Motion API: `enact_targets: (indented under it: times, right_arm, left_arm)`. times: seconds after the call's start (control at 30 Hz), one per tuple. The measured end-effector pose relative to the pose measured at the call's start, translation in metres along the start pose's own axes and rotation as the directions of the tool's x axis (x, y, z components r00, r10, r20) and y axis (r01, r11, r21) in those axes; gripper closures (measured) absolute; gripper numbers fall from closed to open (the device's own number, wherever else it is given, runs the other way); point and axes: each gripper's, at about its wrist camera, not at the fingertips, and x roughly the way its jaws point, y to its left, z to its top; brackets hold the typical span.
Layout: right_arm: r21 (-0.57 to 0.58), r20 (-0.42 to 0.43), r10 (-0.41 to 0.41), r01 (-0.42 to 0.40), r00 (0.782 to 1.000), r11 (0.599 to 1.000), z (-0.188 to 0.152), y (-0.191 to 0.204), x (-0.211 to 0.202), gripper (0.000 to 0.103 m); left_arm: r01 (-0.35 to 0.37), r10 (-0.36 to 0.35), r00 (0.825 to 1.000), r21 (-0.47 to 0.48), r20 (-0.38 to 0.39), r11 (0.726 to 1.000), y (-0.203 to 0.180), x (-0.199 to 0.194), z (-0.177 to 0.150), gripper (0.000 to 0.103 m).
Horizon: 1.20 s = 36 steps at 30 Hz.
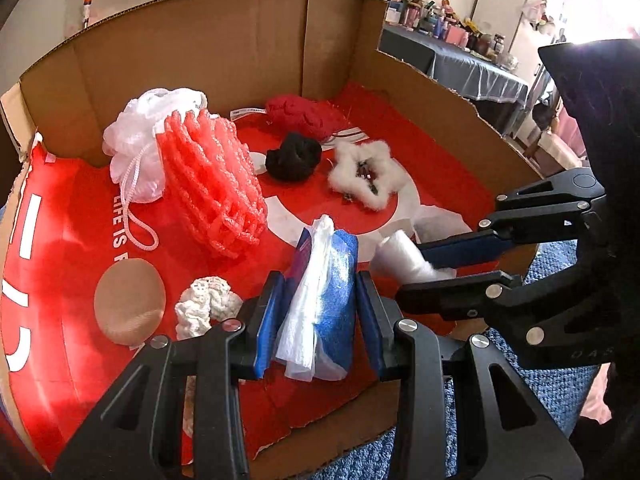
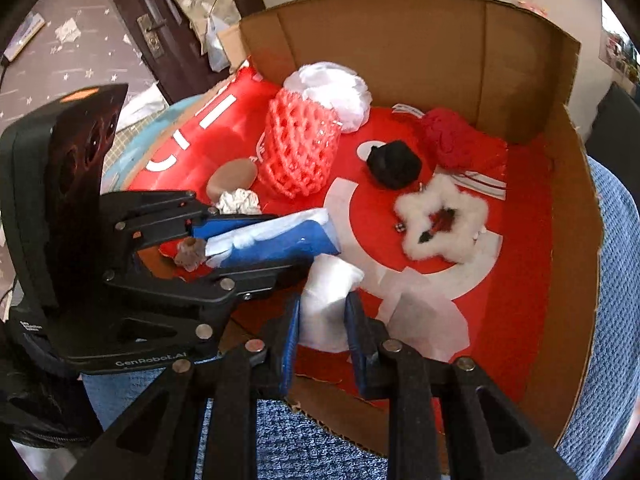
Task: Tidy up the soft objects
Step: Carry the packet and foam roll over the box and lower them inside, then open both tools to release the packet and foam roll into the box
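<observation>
Your left tongs pinched the blue pack, its long axis running along the fingers, over the cardboard box's near edge. Your right tongs, just beside, pinched its white plastic wrap.

light: bright, even indoor | glare: blown-out white at upper right of left wrist view; sheen on glossy red printed box liner | shadows: soft | edges: strong fisheye bending, dark corner vignette | focus: mostly sharp
</observation>
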Motion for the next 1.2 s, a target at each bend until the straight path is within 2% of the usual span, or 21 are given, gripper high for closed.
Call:
enact_targets:
  times: [0.43, 0.67, 1.1, 1.2]
  right_arm:
    - [0.002, -0.026, 0.008, -0.008, 1.0, 1.0, -0.0018, -0.0013, 0.0046, 0.076]
    - [0.003, -0.031, 0.015, -0.015, 0.999, 1.0, -0.0028, -0.0011, 0.0064, 0.076]
    - [0.002, -0.036, 0.015, -0.015, 0.999, 1.0, -0.0048, -0.0008, 0.0054, 0.069]
    - [0.002, -0.035, 0.015, -0.015, 0.999, 1.0, -0.0049, -0.0006, 0.0051, 0.067]
  left_arm:
    - [-0.017, 0.017, 1.0, 0.021, 0.003, 1.0, -0.0033, 0.0047, -0.0015, 0.065]
    - [-0.016, 0.016, 1.0, 0.027, 0.004, 1.0, -0.0051, 0.0058, -0.0024, 0.058]
    - [-0.019, 0.019, 1.0, 0.028, 0.007, 0.999, -0.0017, 0.0033, -0.0025, 0.053]
    - [-0.024, 0.023, 1.0, 0.03, 0.009, 0.999, -0.0012, 0.0011, -0.0031, 0.048]
